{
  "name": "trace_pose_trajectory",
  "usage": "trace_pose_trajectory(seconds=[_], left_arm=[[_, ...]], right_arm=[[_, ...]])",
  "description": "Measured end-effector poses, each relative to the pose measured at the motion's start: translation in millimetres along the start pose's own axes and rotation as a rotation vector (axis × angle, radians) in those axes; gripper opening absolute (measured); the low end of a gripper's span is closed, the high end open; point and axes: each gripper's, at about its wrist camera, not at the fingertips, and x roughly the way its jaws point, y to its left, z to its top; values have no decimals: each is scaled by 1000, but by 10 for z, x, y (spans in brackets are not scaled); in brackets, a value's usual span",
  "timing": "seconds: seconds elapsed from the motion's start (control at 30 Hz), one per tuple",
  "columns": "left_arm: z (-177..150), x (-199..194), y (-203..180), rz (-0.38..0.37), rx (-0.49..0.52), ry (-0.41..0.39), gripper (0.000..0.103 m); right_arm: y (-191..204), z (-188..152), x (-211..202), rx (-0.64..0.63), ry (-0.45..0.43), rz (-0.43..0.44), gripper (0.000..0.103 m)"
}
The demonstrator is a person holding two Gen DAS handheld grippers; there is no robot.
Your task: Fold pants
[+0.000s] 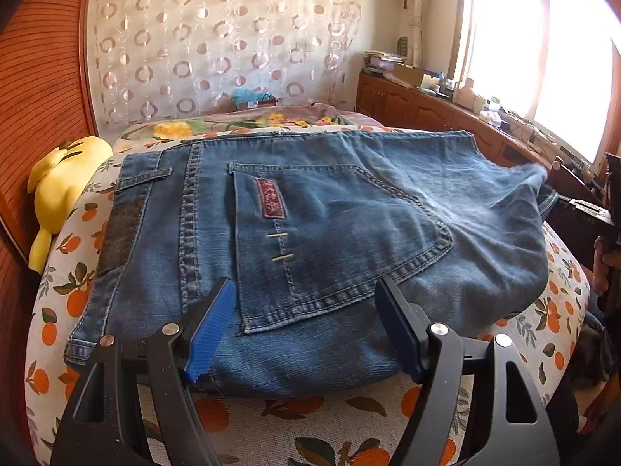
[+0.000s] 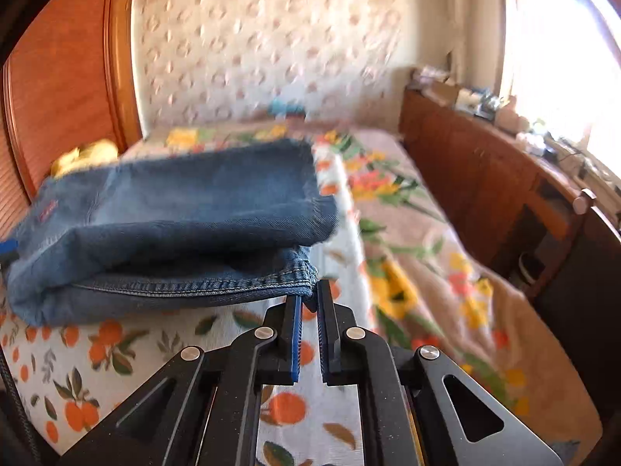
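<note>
Folded blue jeans (image 1: 310, 213) lie on the bed, back pocket up, with the waistband at the left. My left gripper (image 1: 306, 281) hovers open over their near edge, its blue pads (image 1: 211, 330) wide apart on either side of the pocket's lower corner and nothing pinched between them. In the right wrist view the jeans (image 2: 174, 209) form a thick stack. My right gripper (image 2: 309, 291) is shut on the stitched hem corner of the bottom layer at the stack's near right end. That view is blurred.
The bed cover (image 1: 310, 419) has an orange-fruit print, and a floral blanket (image 2: 427, 272) lies to its right. A yellow plush toy (image 1: 62, 186) leans on the wooden headboard (image 1: 42, 77). Wooden cabinets (image 1: 427, 108) with clutter run under the window. A hand (image 1: 605, 268) shows at the right edge.
</note>
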Motion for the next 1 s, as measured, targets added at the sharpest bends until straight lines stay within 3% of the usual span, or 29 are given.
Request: trace_pose_trajectory(seconds=[0.2,0.3,0.4,0.5,0.57,0.73,1.0], left_arm=[[-3,2,32,-6,-9,2,75],[2,9,32,-3,-11,2,75],[9,6,29,9,-7,-2,75],[3,-16,37,19,-15,-14,75],[-9,-38,52,24,-21,-21,75],[-4,-53,62,33,-22,-28,75],[-3,-66,71,35,-29,-40,75]], right_arm=[[-14,-178,217,-36,125,-16,7],[-97,-165,169,-12,126,4,9],[-124,-39,142,7,123,-34,17],[-161,17,47,40,104,-38,17],[-158,38,-30,63,90,-20,18],[-84,24,-10,118,91,68,46],[-55,64,286,264,132,196,53]])
